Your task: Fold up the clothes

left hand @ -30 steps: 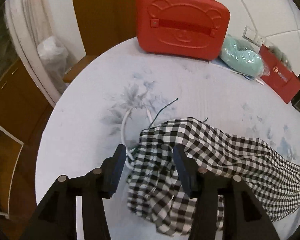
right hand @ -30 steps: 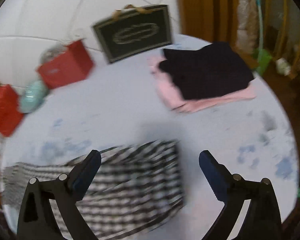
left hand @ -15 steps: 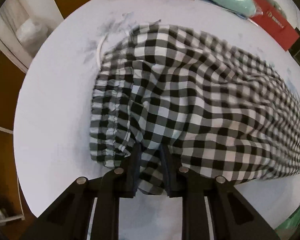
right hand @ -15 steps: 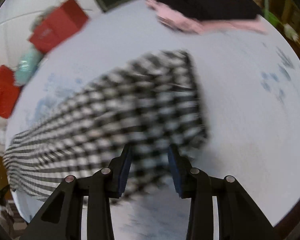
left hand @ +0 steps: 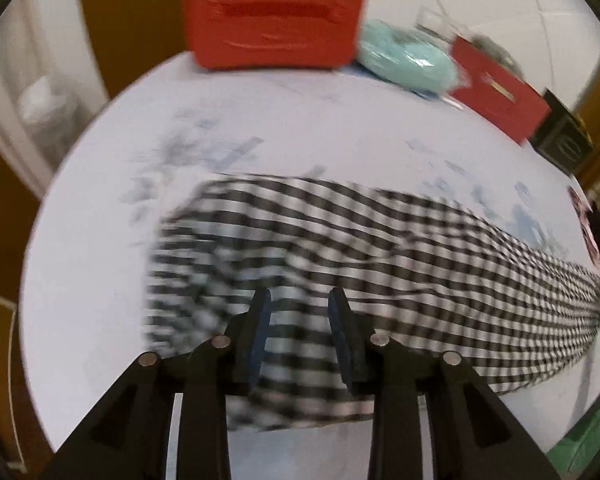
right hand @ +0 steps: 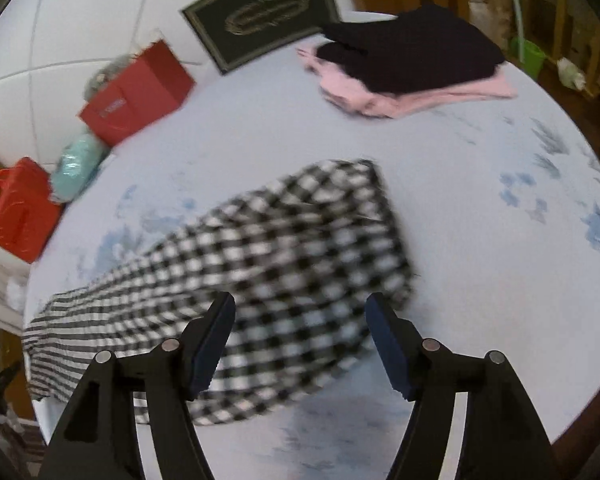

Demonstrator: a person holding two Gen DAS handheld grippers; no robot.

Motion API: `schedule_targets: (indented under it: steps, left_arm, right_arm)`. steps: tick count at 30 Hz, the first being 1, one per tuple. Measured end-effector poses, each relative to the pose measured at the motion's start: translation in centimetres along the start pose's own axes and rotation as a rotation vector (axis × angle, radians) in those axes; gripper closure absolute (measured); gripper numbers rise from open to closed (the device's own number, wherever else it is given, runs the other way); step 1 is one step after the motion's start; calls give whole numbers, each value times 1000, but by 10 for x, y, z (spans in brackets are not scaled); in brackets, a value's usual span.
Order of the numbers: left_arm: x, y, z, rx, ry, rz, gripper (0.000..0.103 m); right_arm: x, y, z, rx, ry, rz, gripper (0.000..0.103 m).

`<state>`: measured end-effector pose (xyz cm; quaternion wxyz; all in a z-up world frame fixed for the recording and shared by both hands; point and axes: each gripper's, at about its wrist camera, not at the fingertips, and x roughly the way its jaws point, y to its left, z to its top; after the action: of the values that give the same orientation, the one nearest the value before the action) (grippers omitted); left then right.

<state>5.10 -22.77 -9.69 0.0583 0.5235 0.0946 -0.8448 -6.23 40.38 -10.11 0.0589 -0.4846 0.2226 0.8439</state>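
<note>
Since half a second ago: both grippers have let go of the checked garment (left hand: 380, 248); their jaws have just been opening, and the cloth now lies stretched long across the round table (left hand: 300, 120).
Left gripper (left hand: 298, 320): jaws partly spread over the garment's near edge, fabric seen between them, pads not pressing it as far as the blur allows.
Right gripper (right hand: 300, 328): jaws spread wide above the other end, cloth below and between, not pinched.
Garment: flat, long strip, one end near each gripper, well apart from the folded stack (right hand: 412, 64) of dark and pink clothes at the far rim.
Risk, drag: a pad may catch loose fabric as a hand withdraws and rumple the laid edge.
Risk, uneven fold: next pinch may take only the top layer; layers would slide apart.
Risk, table edge: left end lies near the rim; a pull that way could slip it off.
Risk, clutter: red case (left hand: 276, 12) and bags sit at the back; a wide swing could knock them.
</note>
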Motion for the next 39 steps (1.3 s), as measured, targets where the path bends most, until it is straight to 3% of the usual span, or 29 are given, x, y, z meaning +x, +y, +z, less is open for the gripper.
schedule_targets:
  steps: [5, 7, 9, 11, 13, 16, 20, 24, 28, 29, 33, 34, 37, 39]
  left_arm:
    - [36, -33, -17, 73, 95, -28, 73]
    - [43, -37, -25, 90, 98, -1, 72]
    - [43, -33, -28, 71, 94, 0, 66]
    - [44, -30, -30, 51, 100, 13, 51]
    - [45, -28, -31, 30, 99, 17, 43]
    - [47, -26, -32, -5, 91, 10, 40]
    - [53, -32, -34, -11, 94, -1, 23]
    - [55, -45, -38, 18, 65, 48, 18]
    - [63, -47, -37, 14, 44, 55, 10]
    - [67, -52, -37, 37, 61, 63, 1]
    - [74, -63, -34, 55, 90, 104, 1]
    - [70, -62, -33, 48, 84, 100, 8]
    - [42, -46, -30, 30, 21, 124, 22]
    - [22, -32, -27, 14, -27, 152, 22]
  right_arm:
    - [25, 20, 1, -30, 48, 51, 35]
    - [34, 20, -3, -31, 76, 26, 35]
    - [42, 15, -7, -19, 99, 4, 35]
    - [47, 6, -12, 11, 113, -10, 32]
    - [45, 2, -13, 35, 102, 9, 27]
    - [47, 5, -13, 32, 99, 23, 15]
    - [52, 15, -12, 47, 75, -5, 0]
    - [54, 15, -14, 111, 33, -19, 0]
    - [59, 22, -11, 57, 74, -50, 0]
    - [59, 22, -10, 49, 81, -56, 0]
    - [56, 16, -13, 102, 24, -38, 0]
    - [54, 13, -13, 120, 25, -30, 1]
    - [33, -3, -15, 204, -17, 6, 15]
    - [10, -18, -19, 242, -98, -16, 15]
